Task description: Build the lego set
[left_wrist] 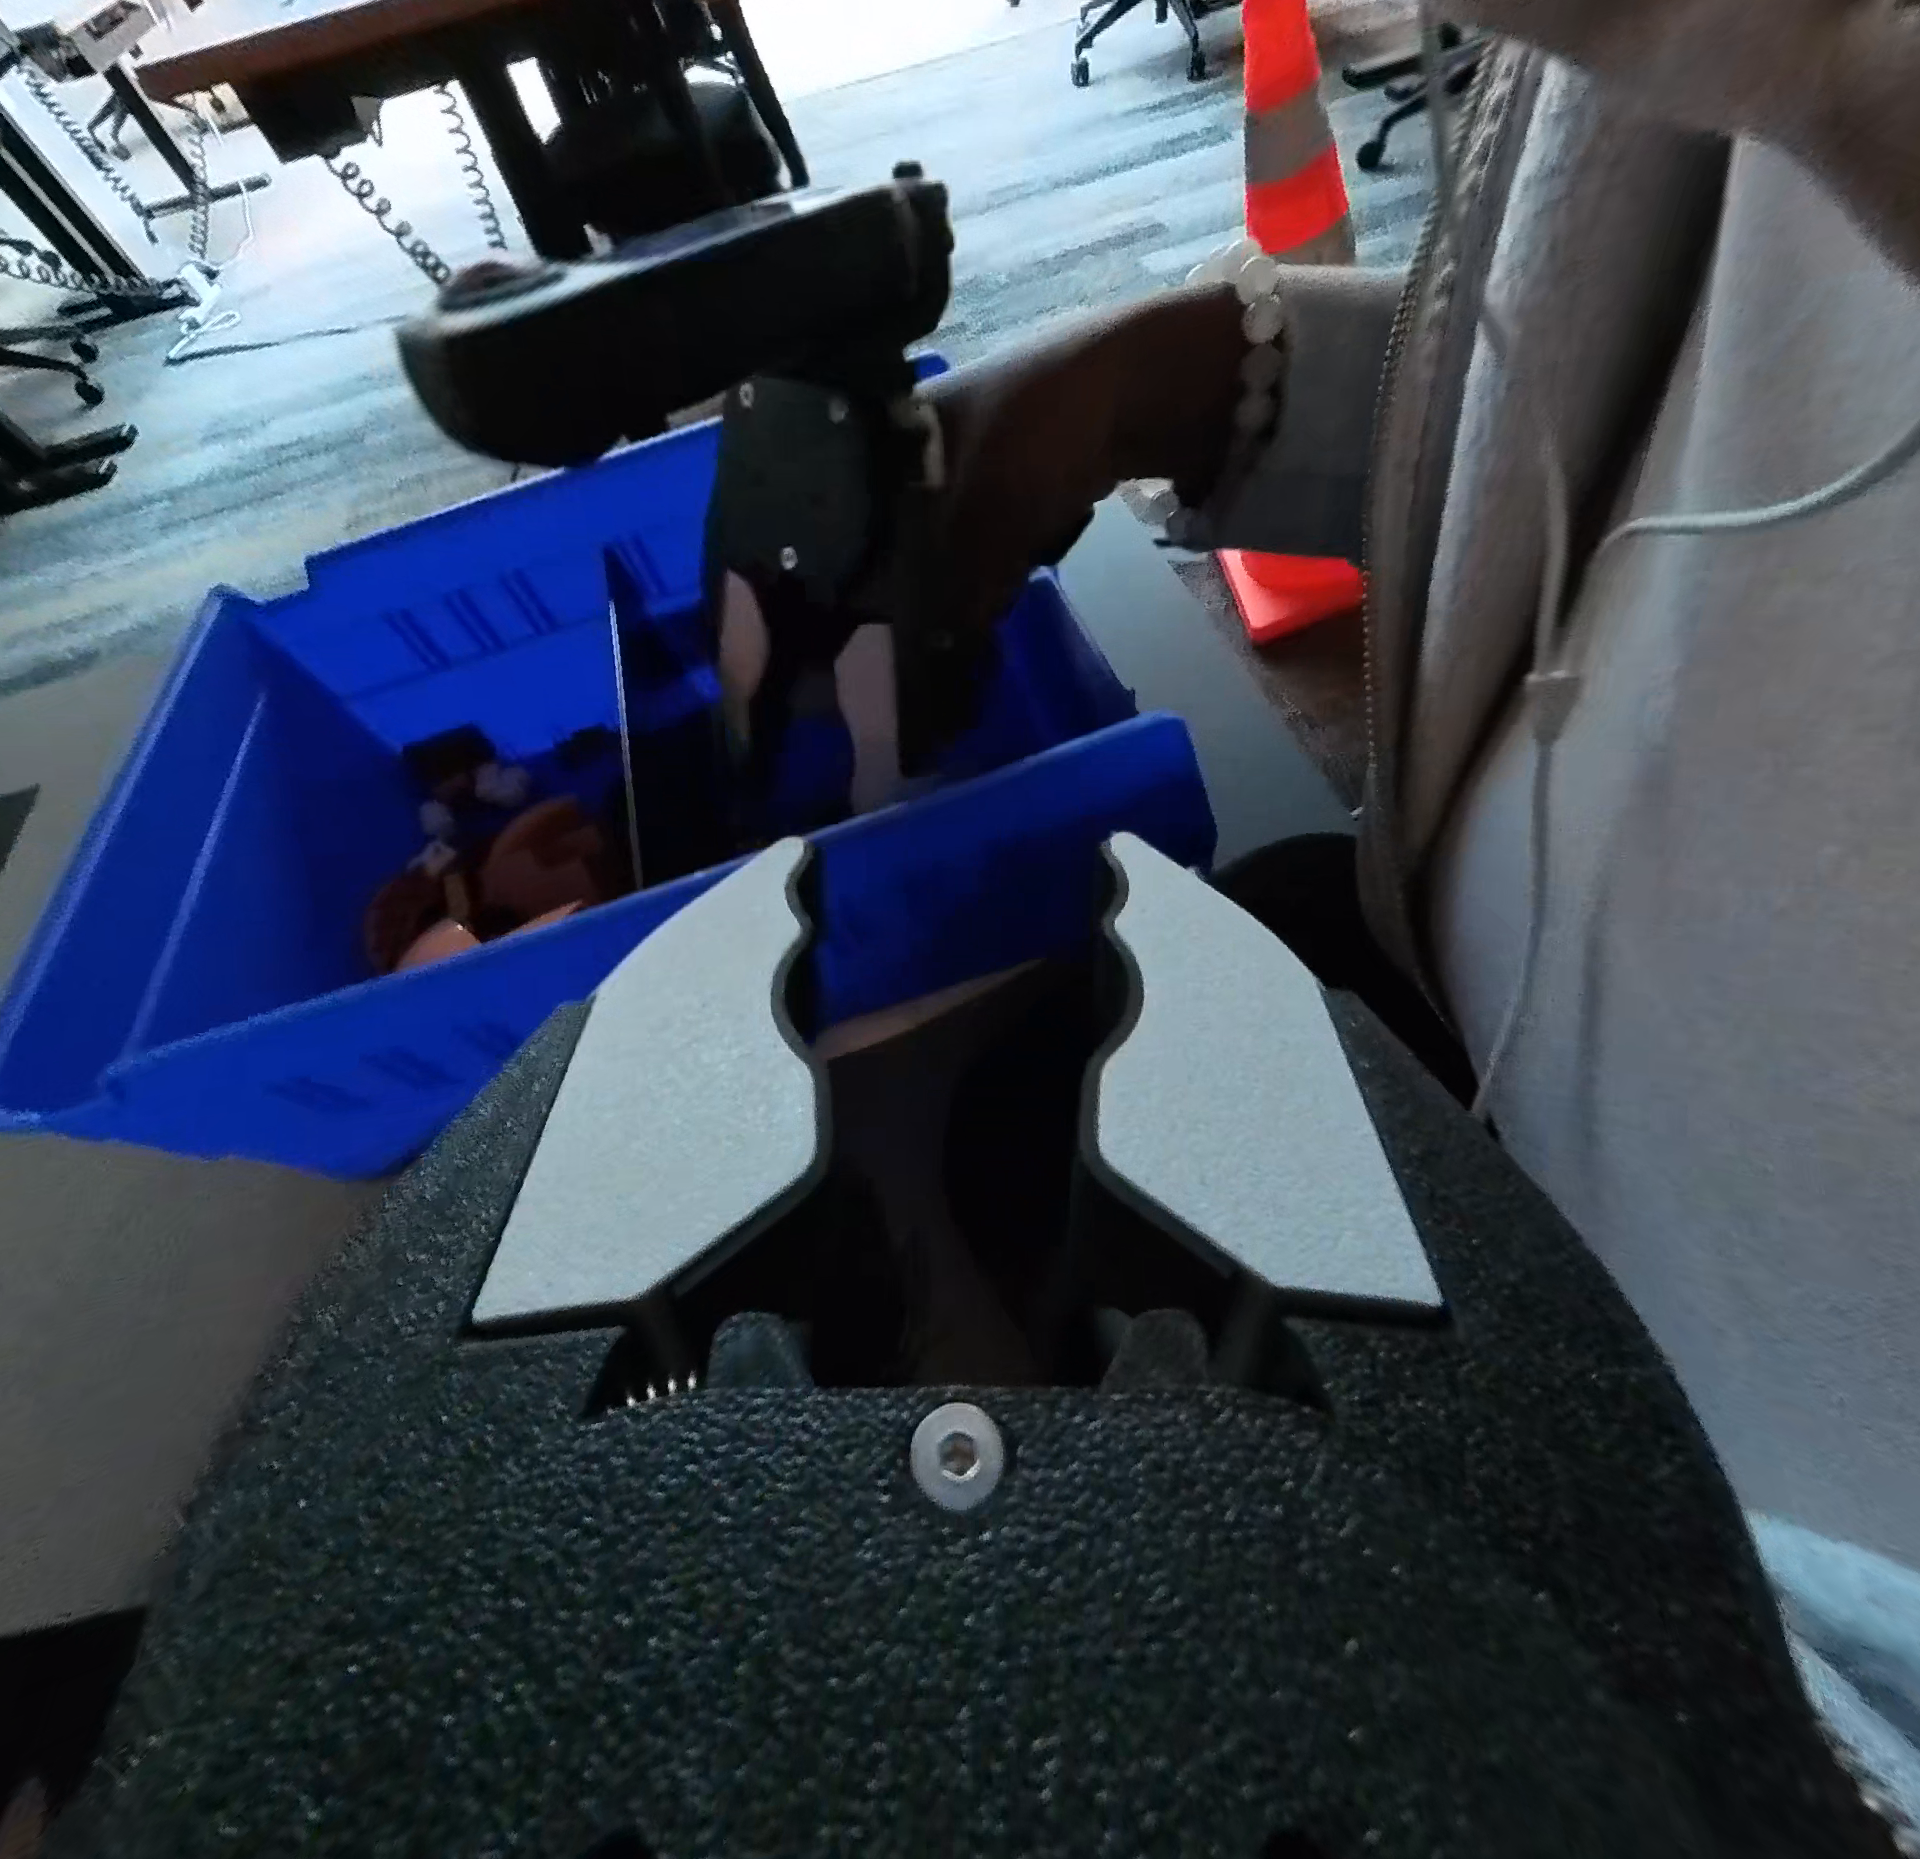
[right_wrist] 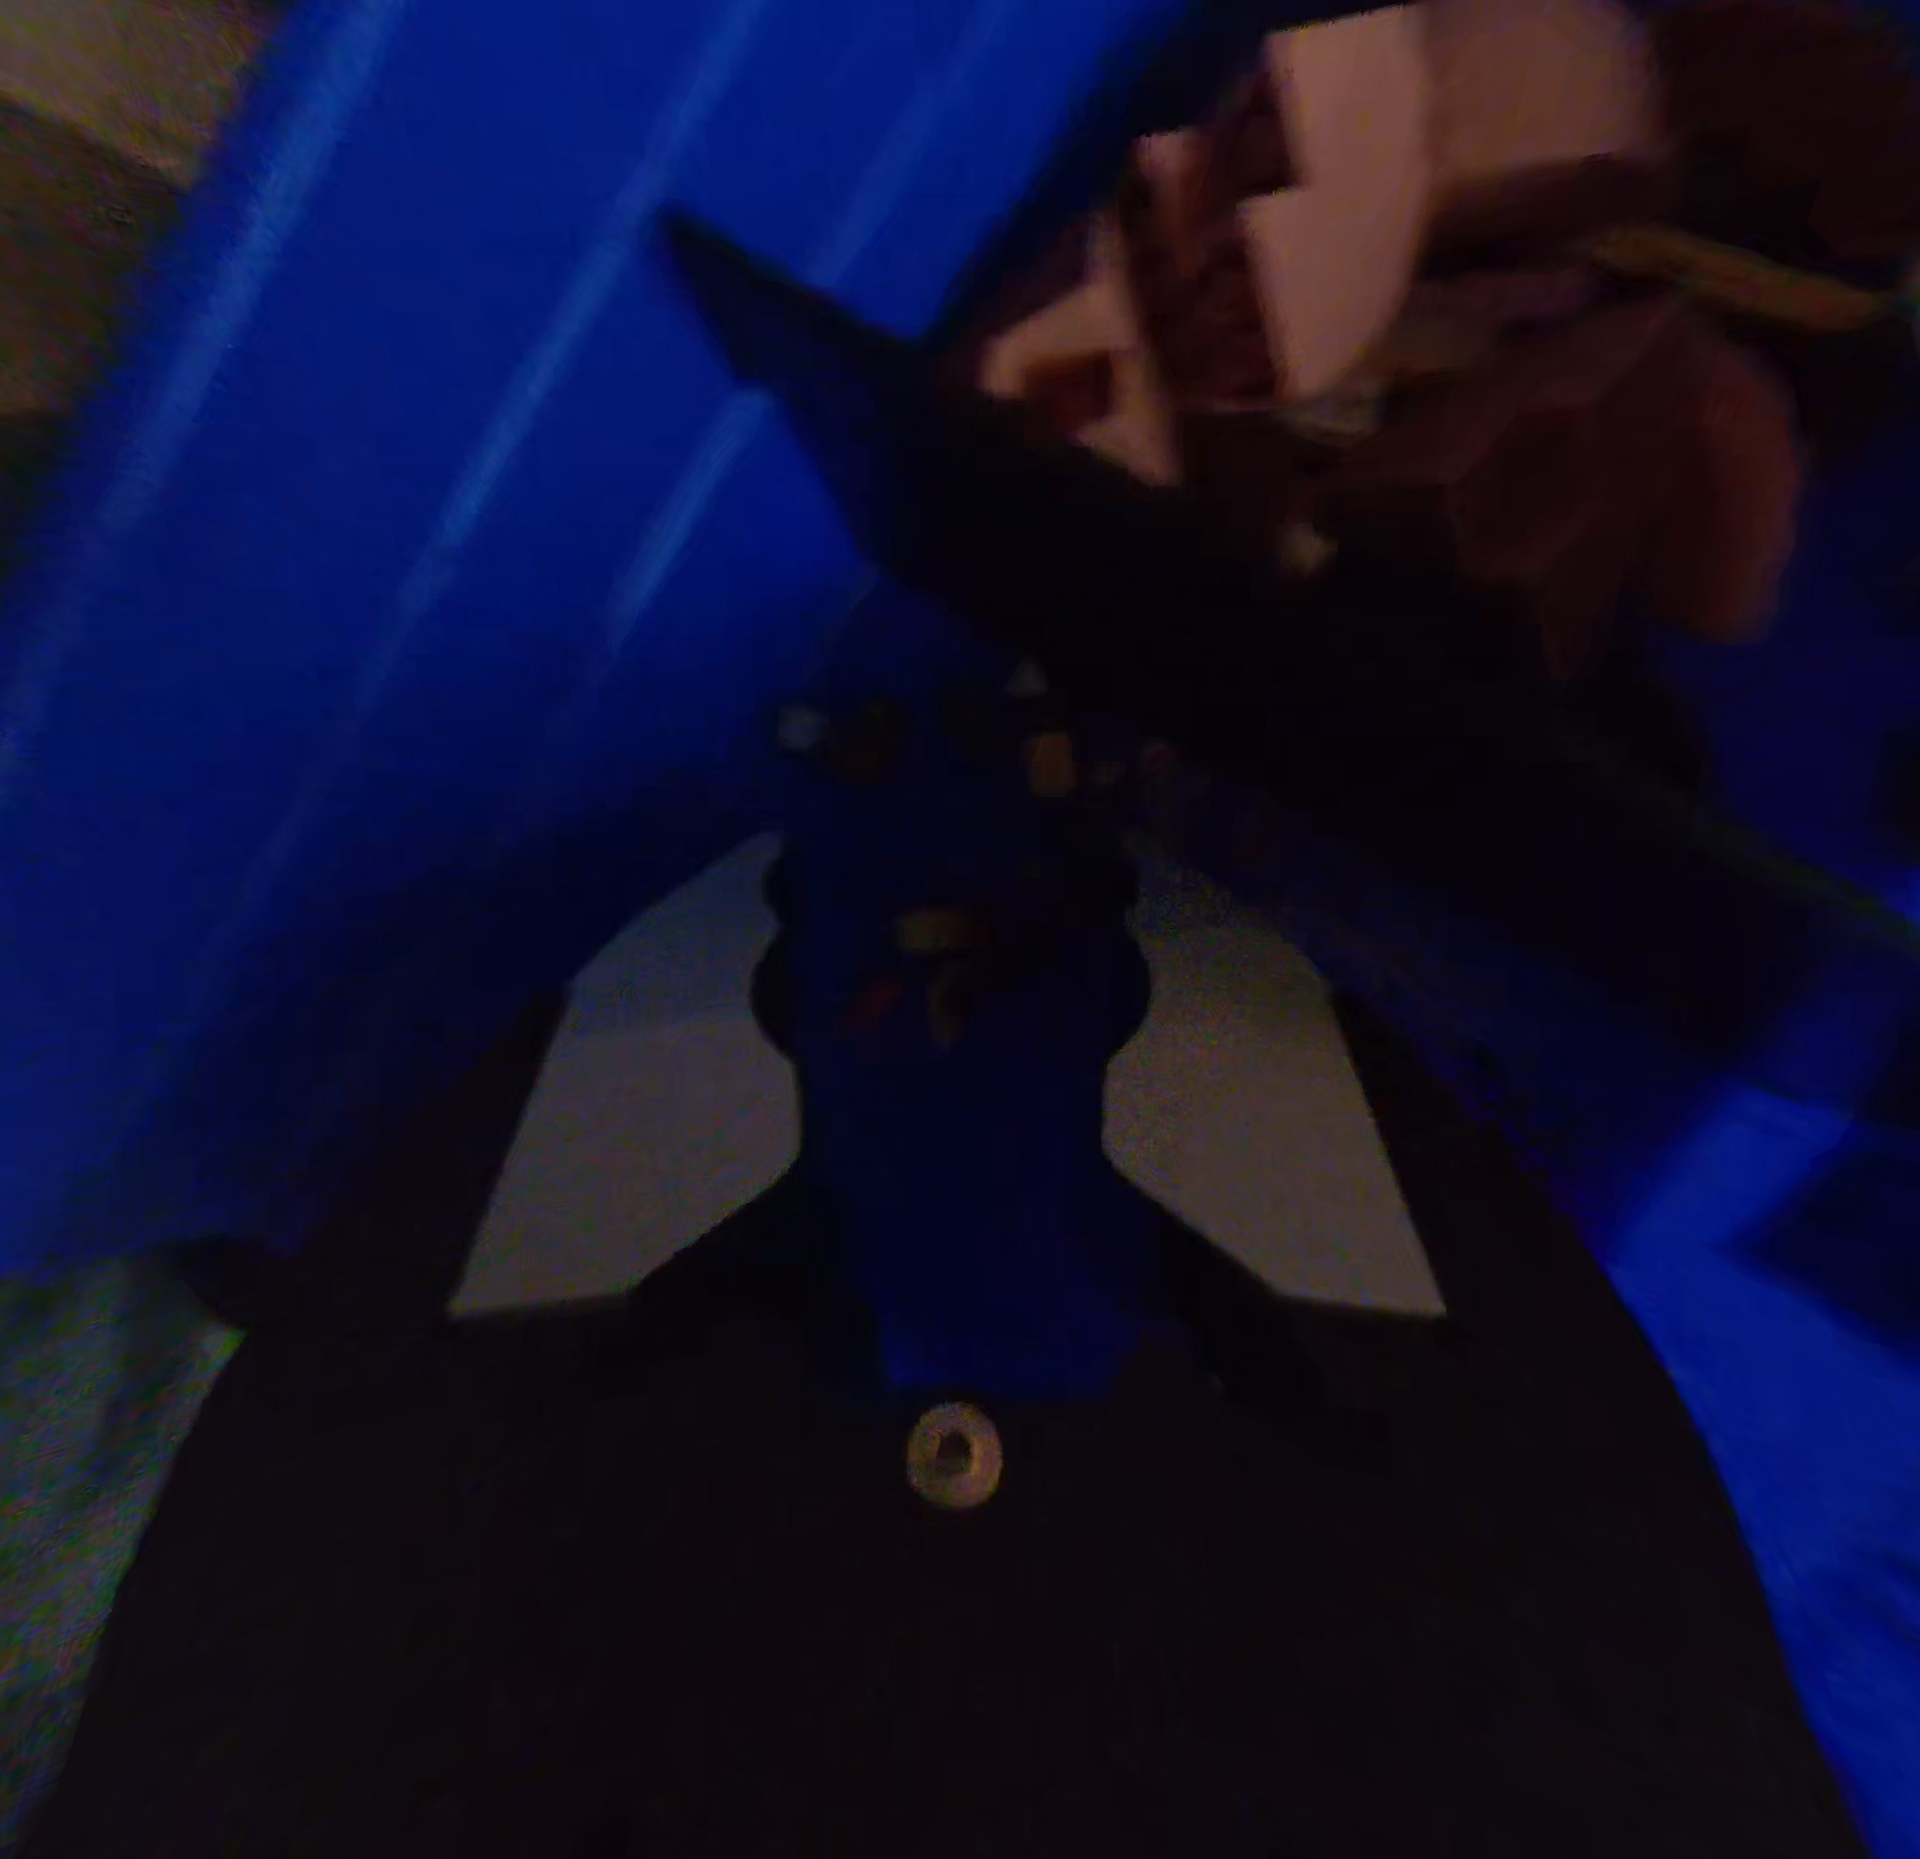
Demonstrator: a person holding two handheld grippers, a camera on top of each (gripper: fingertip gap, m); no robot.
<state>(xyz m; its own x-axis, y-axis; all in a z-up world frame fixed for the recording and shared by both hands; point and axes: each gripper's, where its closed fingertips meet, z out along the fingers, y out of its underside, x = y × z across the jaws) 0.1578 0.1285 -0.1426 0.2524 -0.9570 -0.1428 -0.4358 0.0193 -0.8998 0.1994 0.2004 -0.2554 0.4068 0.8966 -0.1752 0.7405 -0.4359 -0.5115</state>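
Note:
My left gripper (left_wrist: pixel 956 853) hovers just before the near wall of a blue bin (left_wrist: pixel 260 770). A dark brown object (left_wrist: pixel 935 1103) fills the space between its grey pads, and they look shut on it. My right gripper (left_wrist: pixel 821 749) reaches down into the bin's right compartment, beside the thin divider (left_wrist: pixel 627 749), with its fingers apart. In the dark, blurred right wrist view, my right gripper (right_wrist: pixel 951 853) is open over the bin's floor (right_wrist: pixel 416 459), with only small loose bits (right_wrist: pixel 935 936) below it. Brown and terracotta pieces (left_wrist: pixel 520 874) lie in the left compartment.
A person in a grey jacket (left_wrist: pixel 1610 666) stands close at the right. An orange cone (left_wrist: pixel 1288 147) stands on the carpet behind the bin. A desk (left_wrist: pixel 416 33) and office chairs are farther back. The bin rests on a pale and black tabletop (left_wrist: pixel 125 1342).

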